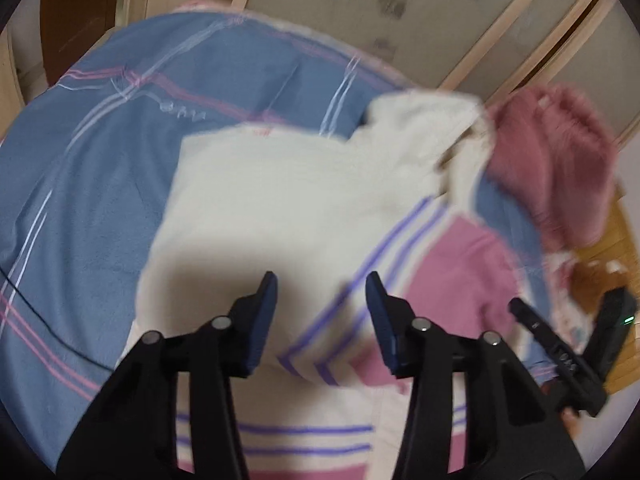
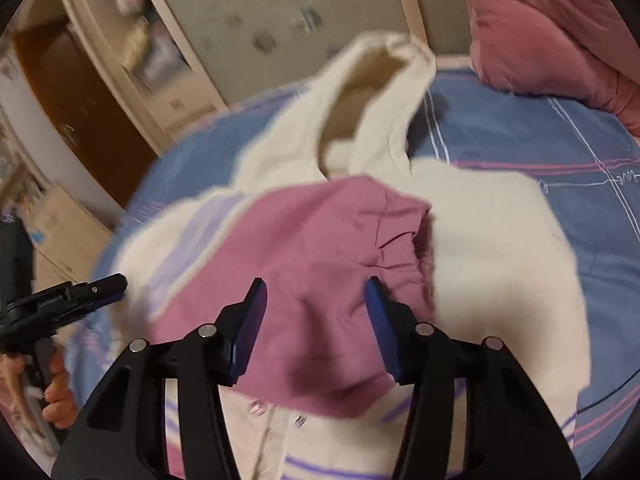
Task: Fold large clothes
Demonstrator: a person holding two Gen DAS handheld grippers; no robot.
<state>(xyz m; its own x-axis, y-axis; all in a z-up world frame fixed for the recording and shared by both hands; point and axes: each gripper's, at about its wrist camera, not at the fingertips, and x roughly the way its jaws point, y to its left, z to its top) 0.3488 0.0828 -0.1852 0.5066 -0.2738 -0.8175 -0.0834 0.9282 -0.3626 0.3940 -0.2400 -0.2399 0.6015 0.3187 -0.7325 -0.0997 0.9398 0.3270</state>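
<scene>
Fingers of the left gripper [image 1: 321,322] and right gripper [image 2: 316,330] stand apart, nothing between them. Below both, a cream-and-pink hooded jacket [image 1: 304,200] lies on the blue striped bedspread [image 1: 80,168], hood end away. Only the right view shows its 2 snaps [image 2: 256,407] and open hood [image 2: 376,92].
</scene>
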